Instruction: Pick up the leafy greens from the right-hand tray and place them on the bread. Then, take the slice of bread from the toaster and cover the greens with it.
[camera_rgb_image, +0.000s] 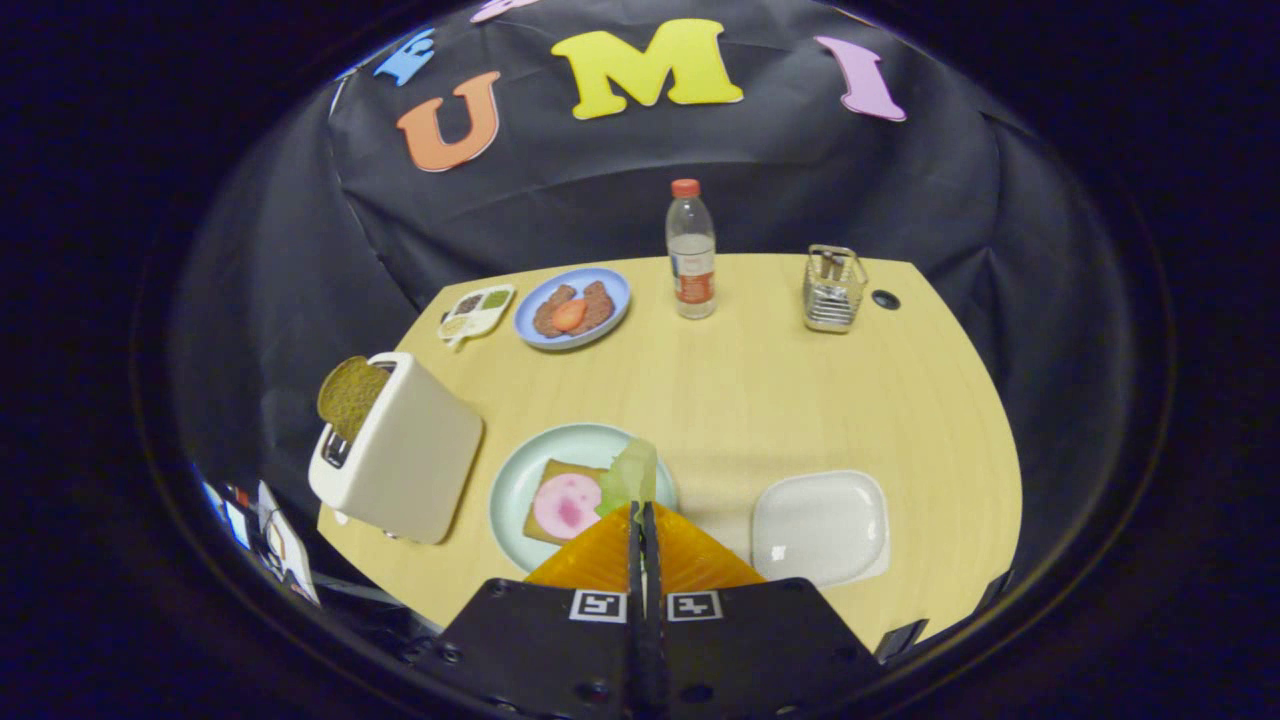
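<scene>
My gripper (642, 507) is shut on a pale green leaf of greens (628, 477), which sticks up from between the fingertips. It hangs over the right side of a light green plate (520, 470). On that plate lies a slice of bread (552, 475) topped with a round pink slice of ham (566, 505). To the right of the fingers sits the white square tray (820, 525), bare. Left of the plate stands a cream toaster (400, 450) with a brown bread slice (350, 397) poking out of its slot.
Farther back on the wooden table (750, 390) are a blue plate with meat pieces and a tomato slice (572, 307), a small divided sauce dish (477, 311), a water bottle (690, 250) and a metal wire holder (832, 290). The table edge runs close behind the toaster.
</scene>
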